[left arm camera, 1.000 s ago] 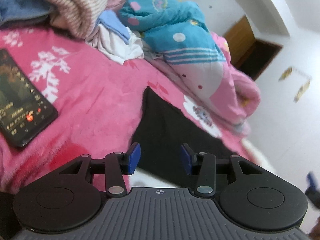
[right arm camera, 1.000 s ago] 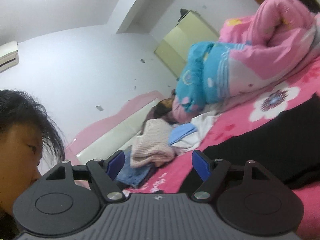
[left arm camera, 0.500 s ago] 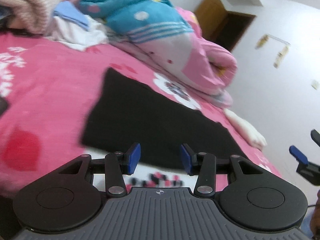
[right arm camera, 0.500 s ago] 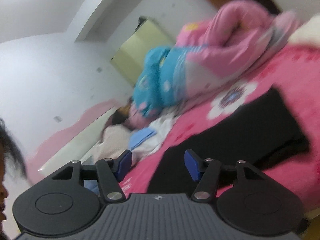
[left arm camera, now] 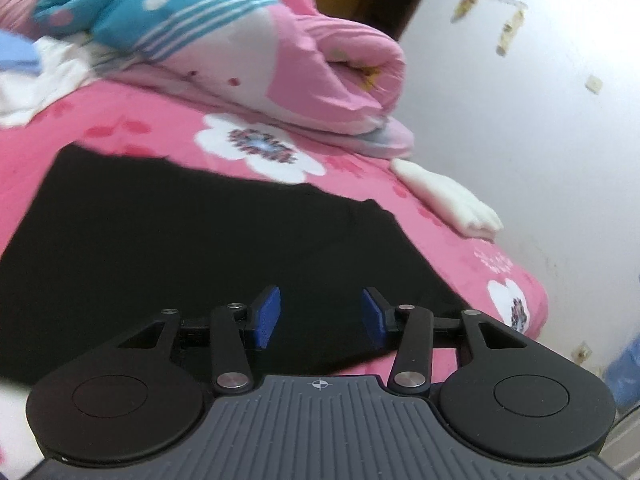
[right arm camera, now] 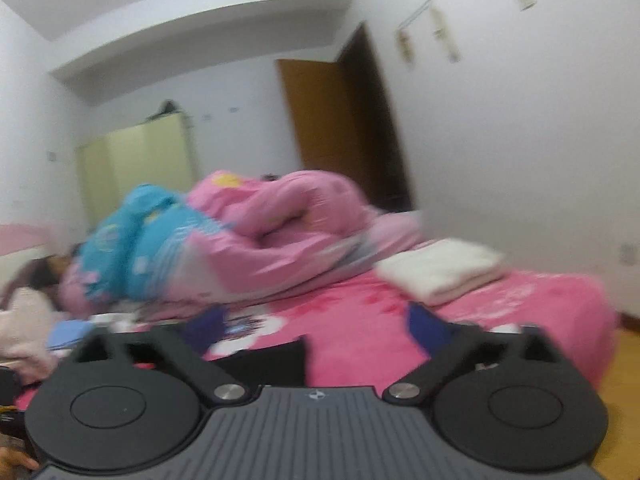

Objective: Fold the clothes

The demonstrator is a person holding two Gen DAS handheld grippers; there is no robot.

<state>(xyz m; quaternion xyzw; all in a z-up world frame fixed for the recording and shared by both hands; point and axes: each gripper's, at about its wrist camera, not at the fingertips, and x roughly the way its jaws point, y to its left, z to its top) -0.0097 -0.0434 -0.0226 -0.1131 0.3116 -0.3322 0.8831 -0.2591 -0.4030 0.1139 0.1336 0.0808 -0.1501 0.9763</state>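
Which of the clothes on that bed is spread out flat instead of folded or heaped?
The black garment, lying open on the pink bedspread just ahead of the left hand-held gripper. The white piece near the bed's far edge is folded; the others are heaped.

black garment (left arm camera: 192, 240), pink floral bedspread (left arm camera: 360, 172)

White walls (right arm camera: 520, 140) enclose the room; a brown door (right arm camera: 320, 120) stands open beside a pale green wardrobe (right arm camera: 136, 160), with wooden floor (right arm camera: 624, 360) past the bed (right arm camera: 540, 304).
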